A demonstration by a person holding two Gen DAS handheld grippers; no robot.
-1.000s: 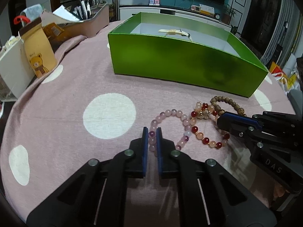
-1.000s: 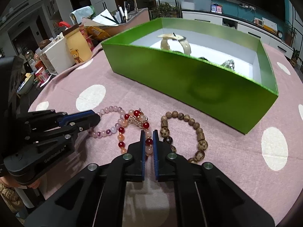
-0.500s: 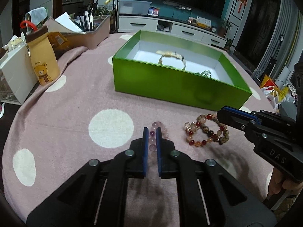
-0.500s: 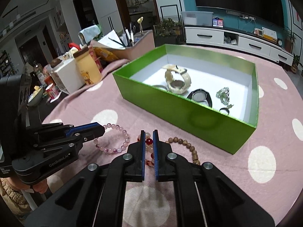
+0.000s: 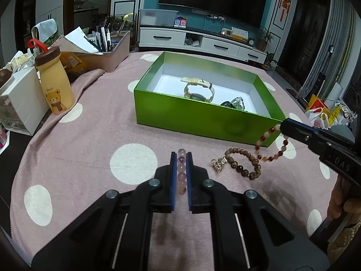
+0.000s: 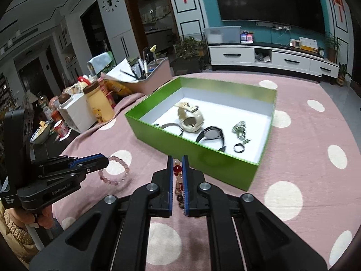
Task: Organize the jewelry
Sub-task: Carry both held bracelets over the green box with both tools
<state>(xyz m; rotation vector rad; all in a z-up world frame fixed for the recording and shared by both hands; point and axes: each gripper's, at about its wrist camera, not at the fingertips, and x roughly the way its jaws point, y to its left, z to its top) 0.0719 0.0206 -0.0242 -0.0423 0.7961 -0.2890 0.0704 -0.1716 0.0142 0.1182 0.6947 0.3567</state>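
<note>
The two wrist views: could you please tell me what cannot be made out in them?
- Left wrist view: the green box near wall hides the lower part of the cream watch and the items beside it.
- Right wrist view: the wooden bracelet is almost wholly hidden behind the right gripper.
- Right wrist view: the small silver piece is too small to identify.

Pink bracelet [image 5: 181, 171], red-orange bracelet [image 5: 270, 144] aloft; brown bracelet [image 5: 243, 164] seemingly flat

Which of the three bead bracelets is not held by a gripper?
The brown wooden-bead bracelet, lying on the tablecloth; the pink and red-orange ones hang from grippers.
</note>
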